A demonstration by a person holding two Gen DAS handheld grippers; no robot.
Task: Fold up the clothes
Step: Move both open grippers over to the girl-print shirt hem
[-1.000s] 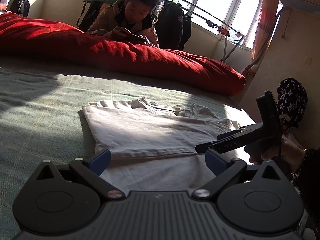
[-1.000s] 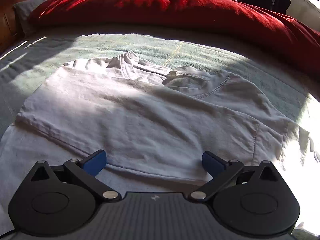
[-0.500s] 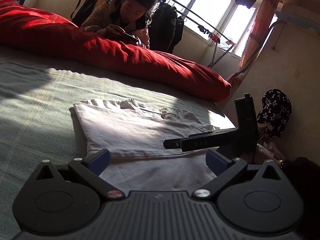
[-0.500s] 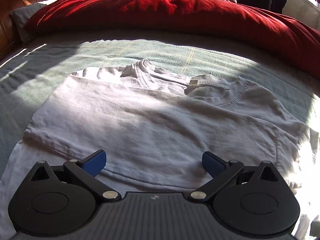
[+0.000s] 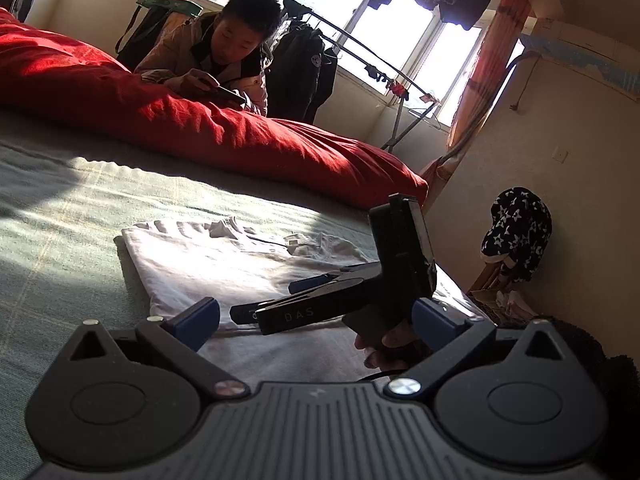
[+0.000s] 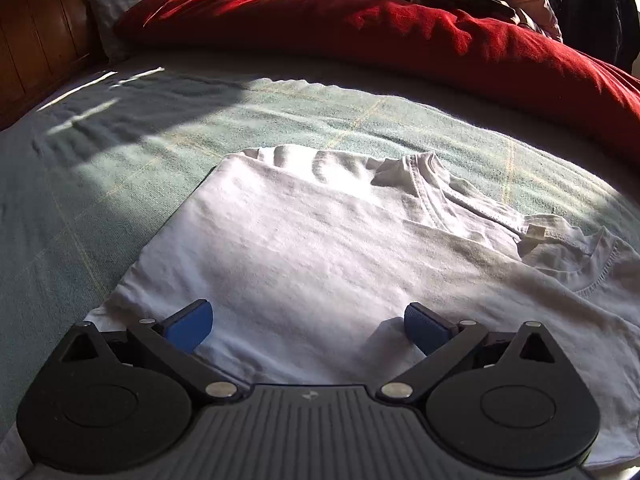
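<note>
A white T-shirt (image 6: 320, 256) lay partly folded on the green bed cover (image 6: 100, 168), directly ahead of your right gripper (image 6: 308, 326), whose blue fingers stood wide apart with nothing between them, low over the shirt's near edge. Your left gripper (image 5: 316, 320) was likewise spread wide and empty, with the shirt ahead of it and slightly to its left.

The likely risk: closing on the near edge might pinch only the top layer, so lifting would drag the earlier fold open. The collar, bunched at the far right of the right gripper, could also crumple further.

The left view alone showed your right gripper from the side, a hand (image 5: 384, 344) on it, and a seated person (image 5: 224, 60) beyond the red quilt (image 5: 200, 128). The right view alone showed the shirt's layers and neck label clearly.
</note>
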